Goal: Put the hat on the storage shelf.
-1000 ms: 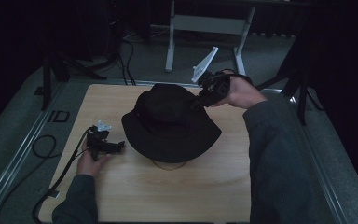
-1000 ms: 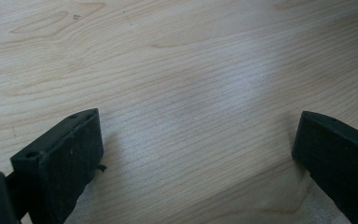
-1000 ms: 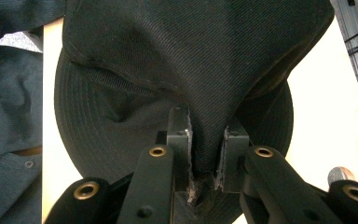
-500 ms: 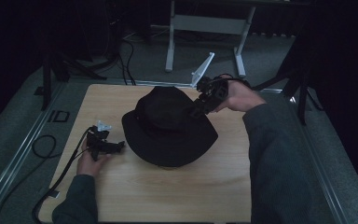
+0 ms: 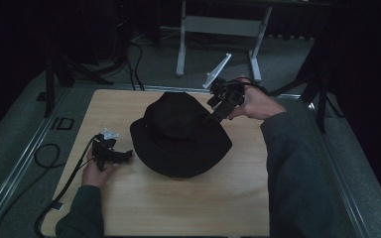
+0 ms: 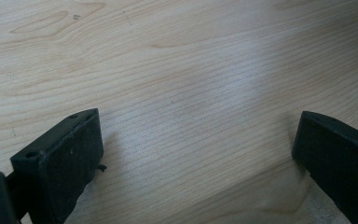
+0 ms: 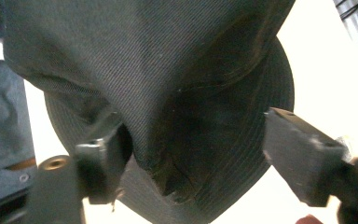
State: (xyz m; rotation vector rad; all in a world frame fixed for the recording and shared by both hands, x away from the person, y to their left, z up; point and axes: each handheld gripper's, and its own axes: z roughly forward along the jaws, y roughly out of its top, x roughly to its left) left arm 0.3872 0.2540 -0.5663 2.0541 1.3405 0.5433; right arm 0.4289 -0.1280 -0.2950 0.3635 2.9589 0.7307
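A black wide-brimmed hat lies brim-down in the middle of the wooden table. My right gripper points down at the right side of the crown. Its jaws have just been opening and now stand wide. In the right gripper view a fold of the hat's crown sits between the jaws of the right gripper without being pinched. My left gripper rests on the table just left of the brim. In its own view the left gripper is open over bare wood.
A metal stand and a pale angled bracket sit on the floor behind the table. Cables lie on the floor at the left, and one trails from the left gripper. Bare wood stretches in front of the hat.
The right gripper's jaws opened and let go of the crown. The hat, held up a little a second ago, settled flat onto the table. The left hand stayed put.
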